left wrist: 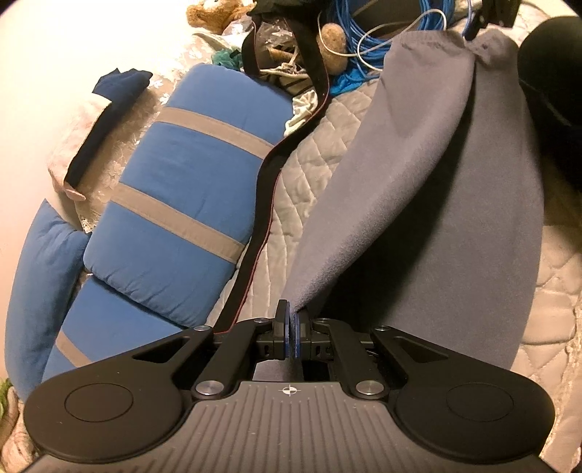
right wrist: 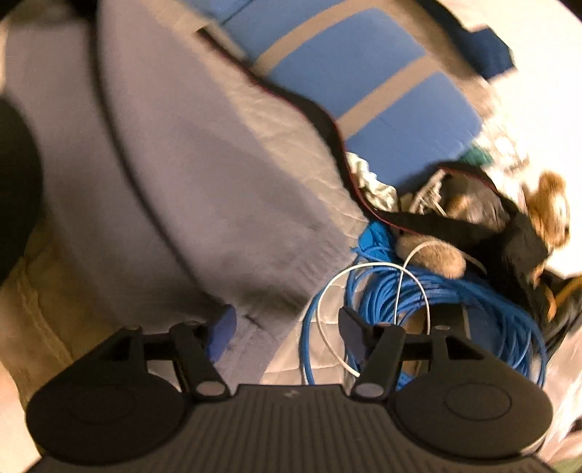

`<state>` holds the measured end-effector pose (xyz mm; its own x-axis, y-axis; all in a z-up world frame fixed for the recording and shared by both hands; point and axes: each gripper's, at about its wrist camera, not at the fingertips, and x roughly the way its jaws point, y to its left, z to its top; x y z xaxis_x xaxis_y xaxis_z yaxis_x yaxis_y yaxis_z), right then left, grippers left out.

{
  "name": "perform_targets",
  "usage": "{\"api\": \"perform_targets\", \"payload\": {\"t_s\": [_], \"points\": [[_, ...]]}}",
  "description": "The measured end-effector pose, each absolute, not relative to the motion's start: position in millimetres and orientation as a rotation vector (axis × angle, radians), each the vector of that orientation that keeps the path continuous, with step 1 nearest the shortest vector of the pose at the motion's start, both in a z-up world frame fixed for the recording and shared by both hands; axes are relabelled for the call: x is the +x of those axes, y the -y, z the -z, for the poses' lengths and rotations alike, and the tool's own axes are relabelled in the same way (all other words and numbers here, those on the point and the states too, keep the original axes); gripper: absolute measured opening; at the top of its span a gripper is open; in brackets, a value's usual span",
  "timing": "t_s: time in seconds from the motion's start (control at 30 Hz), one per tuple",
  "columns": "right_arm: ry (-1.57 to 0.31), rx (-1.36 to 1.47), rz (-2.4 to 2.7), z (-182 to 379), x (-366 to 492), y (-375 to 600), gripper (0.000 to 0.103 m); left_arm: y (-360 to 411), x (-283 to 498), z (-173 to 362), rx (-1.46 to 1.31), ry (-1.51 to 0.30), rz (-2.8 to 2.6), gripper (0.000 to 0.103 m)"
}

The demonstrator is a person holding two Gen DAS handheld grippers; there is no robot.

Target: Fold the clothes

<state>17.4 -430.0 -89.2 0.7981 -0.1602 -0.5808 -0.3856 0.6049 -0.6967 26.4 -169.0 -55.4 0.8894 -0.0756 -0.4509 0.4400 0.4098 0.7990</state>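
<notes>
A grey fleece garment (left wrist: 429,189) lies stretched along the quilted bed. My left gripper (left wrist: 292,327) is shut on its near corner and lifts that edge off the bed. The right gripper shows at the top of the left wrist view (left wrist: 487,22), at the garment's far end. In the blurred right wrist view the right gripper (right wrist: 287,334) is open, its blue pads wide apart over the far edge of the grey garment (right wrist: 189,174), holding nothing.
A blue pillow with grey stripes (left wrist: 182,203) lies left of the garment, with a black strap (left wrist: 262,203) beside it. A coil of blue cable (right wrist: 429,313), a white cable, soft toys (right wrist: 549,207) and loose items crowd the bed's far end. The quilted bedspread (left wrist: 305,174) shows between.
</notes>
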Motion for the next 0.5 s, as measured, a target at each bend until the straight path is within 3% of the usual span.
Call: {"api": "perform_targets", "payload": {"t_s": [0.27, 0.43, 0.5], "points": [[-0.56, -1.169, -0.133, 121.7, 14.4, 408.7, 0.073, 163.1, 35.4, 38.7, 0.991, -0.375, 0.351, 0.003], [-0.58, -1.234, -0.171, 129.9, 20.0, 409.3, 0.056, 164.6, 37.2, 28.7, 0.951, -0.382, 0.355, 0.003], [-0.59, -1.251, -0.187, 132.5, 20.2, 410.6, 0.043, 165.7, 38.7, 26.1, 0.941, -0.391, 0.356, 0.003]]}}
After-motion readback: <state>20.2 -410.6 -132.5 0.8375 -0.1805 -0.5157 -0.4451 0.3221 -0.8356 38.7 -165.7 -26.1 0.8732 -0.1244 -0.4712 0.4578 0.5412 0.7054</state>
